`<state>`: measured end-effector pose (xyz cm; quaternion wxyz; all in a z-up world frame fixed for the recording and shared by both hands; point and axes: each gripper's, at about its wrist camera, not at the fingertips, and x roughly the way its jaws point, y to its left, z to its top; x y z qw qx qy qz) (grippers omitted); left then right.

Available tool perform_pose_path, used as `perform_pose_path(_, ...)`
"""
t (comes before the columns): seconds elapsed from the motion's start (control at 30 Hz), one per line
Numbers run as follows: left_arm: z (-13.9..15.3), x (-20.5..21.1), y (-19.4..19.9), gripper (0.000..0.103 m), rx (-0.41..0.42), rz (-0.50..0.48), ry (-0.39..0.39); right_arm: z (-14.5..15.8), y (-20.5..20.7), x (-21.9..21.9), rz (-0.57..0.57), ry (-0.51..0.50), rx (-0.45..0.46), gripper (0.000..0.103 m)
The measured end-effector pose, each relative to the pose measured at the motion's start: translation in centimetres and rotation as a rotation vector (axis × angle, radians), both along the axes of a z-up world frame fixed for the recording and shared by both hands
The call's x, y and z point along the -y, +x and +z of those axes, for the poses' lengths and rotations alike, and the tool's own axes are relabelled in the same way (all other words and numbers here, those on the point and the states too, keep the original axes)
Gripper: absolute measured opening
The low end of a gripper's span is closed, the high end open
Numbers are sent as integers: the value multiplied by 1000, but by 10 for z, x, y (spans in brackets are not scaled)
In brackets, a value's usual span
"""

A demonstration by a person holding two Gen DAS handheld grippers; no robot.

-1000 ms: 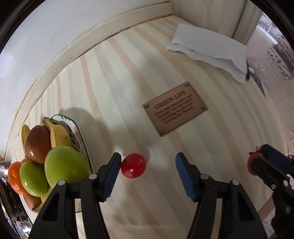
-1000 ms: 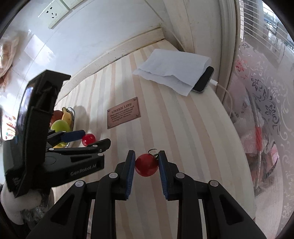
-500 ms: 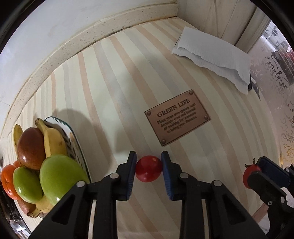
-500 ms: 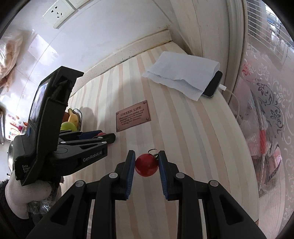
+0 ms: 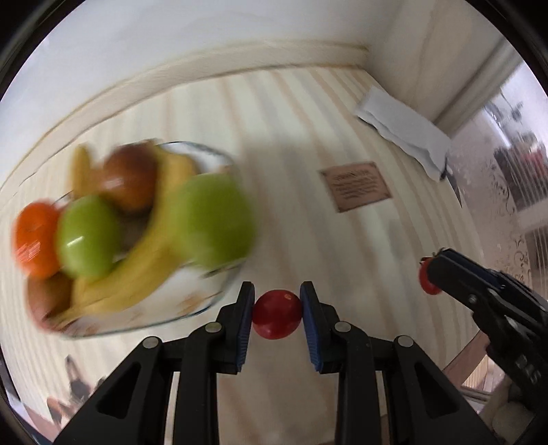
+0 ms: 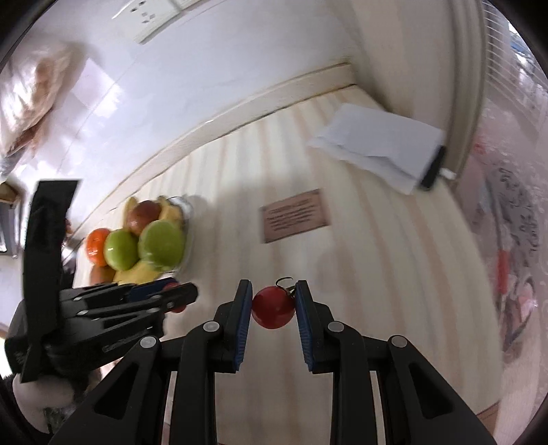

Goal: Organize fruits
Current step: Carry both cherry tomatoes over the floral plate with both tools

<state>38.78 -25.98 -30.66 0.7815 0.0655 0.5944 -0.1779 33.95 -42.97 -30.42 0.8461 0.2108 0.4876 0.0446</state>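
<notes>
The left gripper (image 5: 276, 314), having just clamped on a cherry tomato (image 5: 276, 318), is lifting it toward the fruit bowl (image 5: 219, 301), while the right gripper (image 6: 273, 308) is gripping a stemmed tomato (image 6: 273, 307), so both look ready for placing.

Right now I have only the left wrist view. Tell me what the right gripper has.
Observer: The right gripper is shut on a tomato with a green stem, one pad on each side.
Operator: Check what sticks out under the paper.
Observer: A dark phone lies under it, with a white cable plugged in.
Operator: Say what is on the wall.
Observer: A white socket sits high on it, behind the counter.
</notes>
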Motion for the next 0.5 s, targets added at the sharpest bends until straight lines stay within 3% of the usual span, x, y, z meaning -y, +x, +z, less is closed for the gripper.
perform_pose_path(0.23,29,-71,-3,25,39,153,-23,-3,17,-74,166,36,26,28)
perform_pose_path(0.5,14,-111,14,25,-7,258,-55,-13,30,-138,310,-10,54,28)
